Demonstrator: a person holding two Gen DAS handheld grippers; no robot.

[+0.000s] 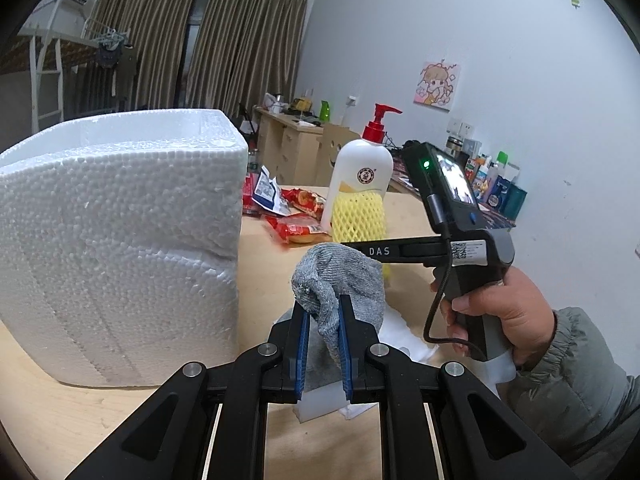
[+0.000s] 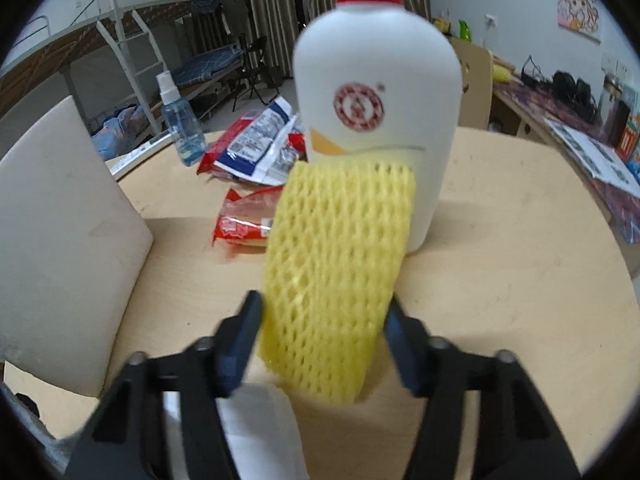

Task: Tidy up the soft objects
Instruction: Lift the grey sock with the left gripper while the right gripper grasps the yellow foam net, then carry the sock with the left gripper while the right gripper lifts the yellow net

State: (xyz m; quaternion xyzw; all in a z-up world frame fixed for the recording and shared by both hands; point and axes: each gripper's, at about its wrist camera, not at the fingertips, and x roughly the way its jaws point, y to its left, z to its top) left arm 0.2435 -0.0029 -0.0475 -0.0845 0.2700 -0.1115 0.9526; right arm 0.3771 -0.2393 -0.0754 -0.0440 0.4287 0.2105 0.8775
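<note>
A grey sock point(image 1: 340, 268) hangs bunched between the blue pads of my left gripper point(image 1: 323, 304), which is shut on it just right of the white foam box point(image 1: 120, 220). A yellow foam net sleeve point(image 2: 336, 264) stands in front of the white pump bottle point(image 2: 376, 92). My right gripper point(image 2: 322, 316) has a finger against each side of the net and grips it. In the left wrist view the net point(image 1: 358, 216) shows behind the sock, with the right gripper point(image 1: 360, 249) reaching in from the right, held by a person's hand point(image 1: 504, 312).
Red snack packets point(image 2: 240, 224) and a torn blue-and-white wrapper point(image 2: 256, 140) lie behind the net on the wooden table point(image 2: 500, 260). A small spray bottle point(image 2: 182, 124) stands at the far left edge. White tissue point(image 1: 400, 332) lies under both grippers. The foam box wall point(image 2: 60, 220) rises on the left.
</note>
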